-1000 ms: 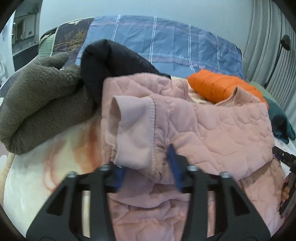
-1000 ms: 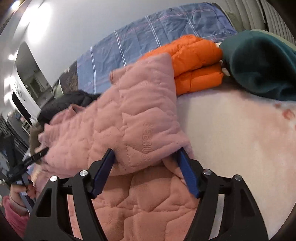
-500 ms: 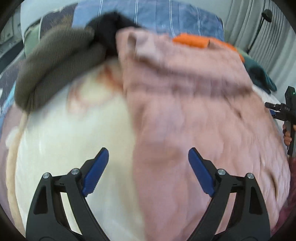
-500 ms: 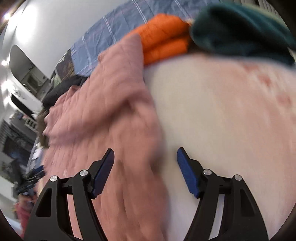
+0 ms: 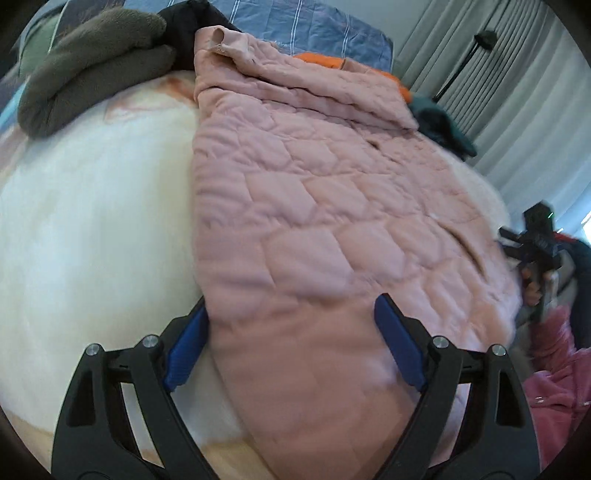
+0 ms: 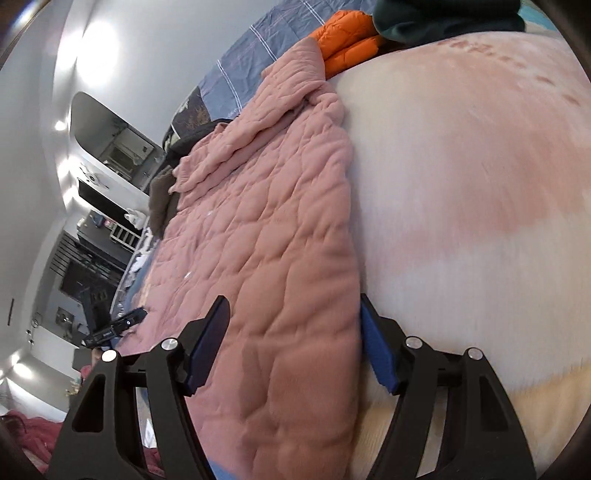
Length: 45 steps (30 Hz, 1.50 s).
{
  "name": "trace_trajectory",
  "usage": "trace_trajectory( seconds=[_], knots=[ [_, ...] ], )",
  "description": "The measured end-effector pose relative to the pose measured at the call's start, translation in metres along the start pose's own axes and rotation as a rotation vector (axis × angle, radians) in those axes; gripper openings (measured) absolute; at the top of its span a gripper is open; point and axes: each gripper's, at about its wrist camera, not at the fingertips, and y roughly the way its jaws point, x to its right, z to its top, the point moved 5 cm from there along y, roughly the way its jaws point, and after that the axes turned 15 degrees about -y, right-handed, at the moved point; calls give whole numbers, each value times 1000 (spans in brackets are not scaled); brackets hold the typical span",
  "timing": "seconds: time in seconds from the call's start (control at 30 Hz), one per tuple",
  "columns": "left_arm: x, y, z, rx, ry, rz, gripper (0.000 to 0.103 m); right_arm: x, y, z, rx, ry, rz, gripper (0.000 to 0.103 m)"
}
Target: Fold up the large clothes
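A pink quilted garment (image 5: 314, 206) lies spread lengthwise on the pale bed cover (image 5: 92, 206), its far end folded back toward the pillows. My left gripper (image 5: 291, 347) is open, its blue pads astride the garment's near left corner. In the right wrist view the same garment (image 6: 266, 229) runs up the left side. My right gripper (image 6: 293, 345) is open, astride the garment's near right edge. The right gripper also shows at the right edge of the left wrist view (image 5: 535, 243), and the left gripper shows in the right wrist view (image 6: 114, 328).
An olive fleece (image 5: 88, 66) and a black garment (image 5: 188, 33) lie at the far left. An orange puffer jacket (image 6: 347, 37) and a dark teal garment (image 6: 443, 18) lie at the far right. A blue plaid sheet (image 5: 314, 33) covers the head end. Curtains (image 5: 517, 92) hang on the right.
Both grippers let go of the folded sleeve parts, opened wide, and pulled back to the garment's near end. The garment now lies flatter and longer.
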Motion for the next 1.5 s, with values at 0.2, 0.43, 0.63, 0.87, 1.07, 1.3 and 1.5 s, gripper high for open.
trace_trajectory(
  seconds=[0.2, 0.43, 0.63, 0.87, 1.07, 1.3, 1.5],
  knots=[
    [1, -10, -22, 9, -47, -91, 85, -20, -11, -23, 10, -8, 52, 71],
    [29, -5, -7, 33, -48, -115, 22, -43, -3, 1, 89, -4, 120, 12],
    [81, -76, 26, 282, 45, -159, 15, -74, -55, 48, 271, -38, 115, 9],
    [123, -163, 14, 465, 136, -202, 12, -110, -138, 54, 470, -108, 194, 9],
    [122, -191, -5, 504, 115, -204, 13, -123, -172, 42, 505, -192, 99, 9],
    [97, -145, 20, 449, 17, -175, 13, -88, -123, 72, 461, -108, 58, 10],
    [80, -114, 72, 441, -33, -146, 13, -70, -85, 117, 458, -112, 2, 10]
  ],
)
